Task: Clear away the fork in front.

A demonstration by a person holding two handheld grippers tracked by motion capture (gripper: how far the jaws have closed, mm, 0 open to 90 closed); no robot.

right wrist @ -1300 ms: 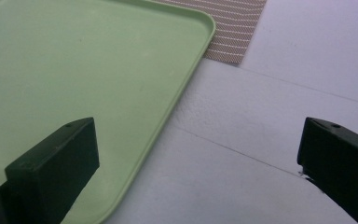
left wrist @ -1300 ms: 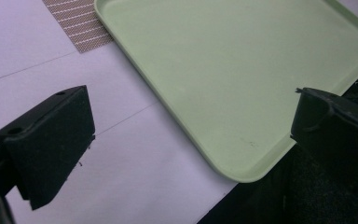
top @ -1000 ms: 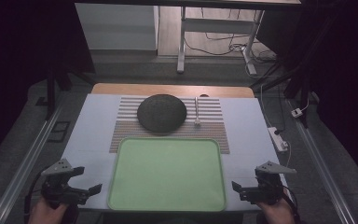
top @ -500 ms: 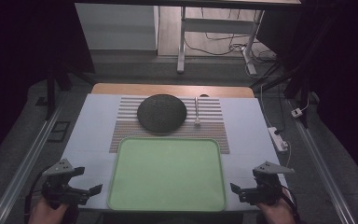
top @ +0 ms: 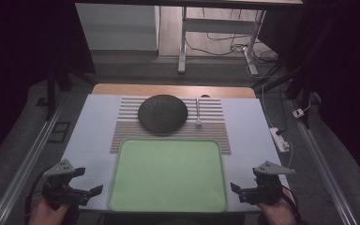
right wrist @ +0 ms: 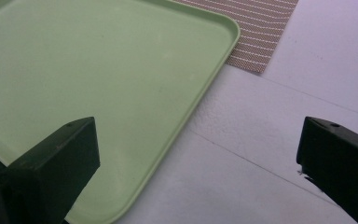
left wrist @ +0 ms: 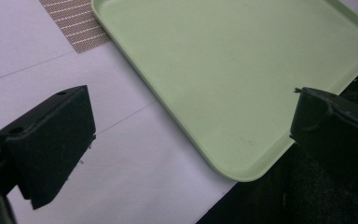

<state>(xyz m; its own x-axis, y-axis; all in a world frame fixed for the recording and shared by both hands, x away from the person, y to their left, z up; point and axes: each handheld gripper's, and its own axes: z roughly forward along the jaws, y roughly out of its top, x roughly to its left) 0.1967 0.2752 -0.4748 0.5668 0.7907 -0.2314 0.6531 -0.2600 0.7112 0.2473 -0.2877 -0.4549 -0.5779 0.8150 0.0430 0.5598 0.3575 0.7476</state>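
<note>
We find a white-topped bench (top: 89, 136) carrying a light green tray (top: 168, 174) at its near middle, its surface bare; behind the tray lies a striped brown mat (top: 215, 126), partly covered by the tray's far edge; on the mat rests a dark round dome-shaped object (top: 162, 113), and just to its right a slim pale utensil (top: 198, 112) lies lengthwise, apart from the dome; we cannot tell what kind of utensil it is. We note the left gripper (top: 82, 190) held low at the tray's near left corner, jaws spread wide and holding nothing; in the left gripper view the tray's rounded corner (left wrist: 242, 175) sits between the two jaws, with the bench edge below. We note the right gripper (top: 241, 190) at the tray's near right corner, jaws likewise spread wide and empty; in the right gripper view the tray's rim (right wrist: 200, 102) runs between the jaws, the mat's corner (right wrist: 256, 28) beyond it. A white power strip (top: 281, 139) lies at the bench's right edge.
</note>
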